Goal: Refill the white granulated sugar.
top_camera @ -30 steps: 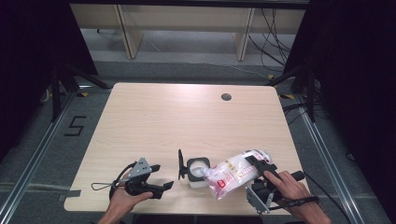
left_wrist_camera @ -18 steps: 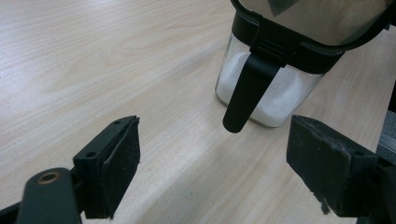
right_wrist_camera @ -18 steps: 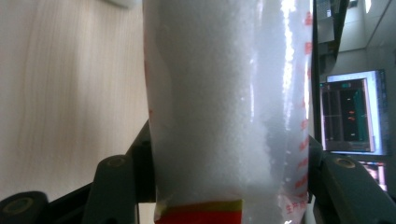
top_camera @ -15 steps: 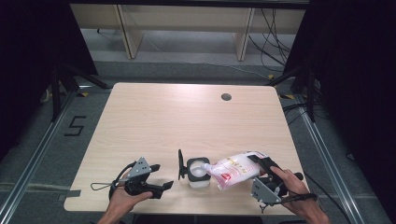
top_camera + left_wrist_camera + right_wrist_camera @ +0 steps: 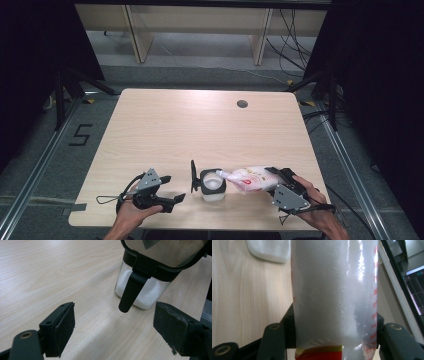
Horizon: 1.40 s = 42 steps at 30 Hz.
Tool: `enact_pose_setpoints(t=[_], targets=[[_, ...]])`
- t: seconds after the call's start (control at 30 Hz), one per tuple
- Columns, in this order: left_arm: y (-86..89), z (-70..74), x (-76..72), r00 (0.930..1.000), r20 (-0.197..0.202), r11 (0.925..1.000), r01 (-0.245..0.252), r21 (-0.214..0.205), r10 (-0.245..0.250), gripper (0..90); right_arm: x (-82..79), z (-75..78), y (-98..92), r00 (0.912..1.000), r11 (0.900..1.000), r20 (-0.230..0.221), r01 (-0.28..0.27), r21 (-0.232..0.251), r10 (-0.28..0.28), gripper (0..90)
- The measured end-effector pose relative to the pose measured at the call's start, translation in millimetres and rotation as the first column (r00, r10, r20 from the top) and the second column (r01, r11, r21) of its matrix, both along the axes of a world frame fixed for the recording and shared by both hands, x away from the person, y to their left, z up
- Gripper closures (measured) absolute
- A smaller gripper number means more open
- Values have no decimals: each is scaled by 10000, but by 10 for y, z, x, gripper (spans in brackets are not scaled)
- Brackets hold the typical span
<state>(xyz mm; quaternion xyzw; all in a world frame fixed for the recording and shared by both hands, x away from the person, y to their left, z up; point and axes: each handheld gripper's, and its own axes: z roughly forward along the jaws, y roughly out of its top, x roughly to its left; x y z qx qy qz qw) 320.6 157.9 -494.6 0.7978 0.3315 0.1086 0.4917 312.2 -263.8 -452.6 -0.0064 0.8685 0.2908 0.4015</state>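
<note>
Tipping a pouch over the jar near the table's front edge.
Our right tool clamped the pouch; our left tool sat spread, beside the jar.

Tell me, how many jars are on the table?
1. The jar stands near the table's front edge, between the left hand-held gripper and the bag that the right hand-held gripper tips into it. Its lid is flipped open.
</note>
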Motion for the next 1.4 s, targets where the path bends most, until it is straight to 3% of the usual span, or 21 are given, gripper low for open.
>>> enact_pose_setpoints(t=[0.07,0.13,0.2,0.23,0.27,0.47,0.53,0.67,0.73,0.83,0.87,0.93,0.97,1.0,1.07,1.1,1.17,1.2,1.23,1.27,1.4], targets=[[3,-3,3,10000,12,10000,49,52,-49,170,18,-13,-23,9995,9989,-265,175,431,-164,456],[-12,-9,0,10000,-8,10000,-13,-10,13,170,53,-17,-32,9996,9986,-289,90,518,-75,457],[-1,-2,5,10000,23,9999,62,125,-62,171,69,-43,-45,9972,9950,-707,296,952,-229,459],[-11,-9,6,10000,12,9999,35,-96,-35,170,102,-49,-52,9975,9950,-704,166,984,-97,459],[2,-7,12,9999,48,10000,93,34,-93,170,120,-62,-57,9963,9931,-850,237,1149,-140,460],[-12,-9,6,10000,3,9999,47,-126,-47,170,295,-155,-52,9857,9751,-1686,414,2177,-42,467],[4,2,9,9999,-3,9999,135,82,-135,170,362,-181,-53,9808,9663,-1952,495,2526,8,470],[8,7,8,10000,56,10000,4,-29,-4,170,469,-215,-61,9721,9455,-2346,810,3152,-51,477],[12,12,5,10000,17,10000,35,-63,-35,170,506,-231,-73,9716,9400,-2368,778,3321,32,478],[6,12,5,10000,40,9998,32,-176,-31,170,516,-251,-136,9673,9164,-2535,1039,3866,-27,478],[15,20,4,10000,39,10000,86,-27,-85,170,522,-258,-164,9680,9103,-2509,1107,3990,-77,478],[15,21,1,10000,51,10000,75,-12,-75,171,521,-273,-216,9628,9031,-2688,1392,4061,-276,478],[16,20,2,9999,52,10000,86,-21,-86,170,534,-281,-241,9635,9069,-2668,1318,4001,-223,478],[11,22,-3,10000,50,10000,5,-55,-5,170,530,-290,-258,9600,9027,-2785,1457,4050,-300,478],[7,22,-4,10000,47,9999,-18,-102,18,170,536,-287,-298,9550,8899,-2949,1614,4268,-317,478],[16,25,-3,10000,64,10000,32,29,-32,171,540,-299,-315,9499,8755,-3106,1787,4490,-346,478],[1,21,-10,10000,35,9998,12,-190,-11,171,537,-304,-356,9454,8639,-3227,2003,4621,-466,478],[3,21,-8,10000,41,9999,26,-158,-26,170,536,-313,-370,9502,8652,-3091,1881,4649,-405,477],[14,23,-3,10000,84,10000,49,36,-49,170,530,-335,-370,9522,8551,-3026,1907,4822,-417,477],[11,16,0,9999,103,9999,99,-61,-98,170,522,-342,-381,9512,8530,-3062,1912,4856,-389,478],[13,27,-9,10000,83,10000,36,-54,-35,170,534,-351,-430,9398,8268,-3389,2243,5159,-436,477]])
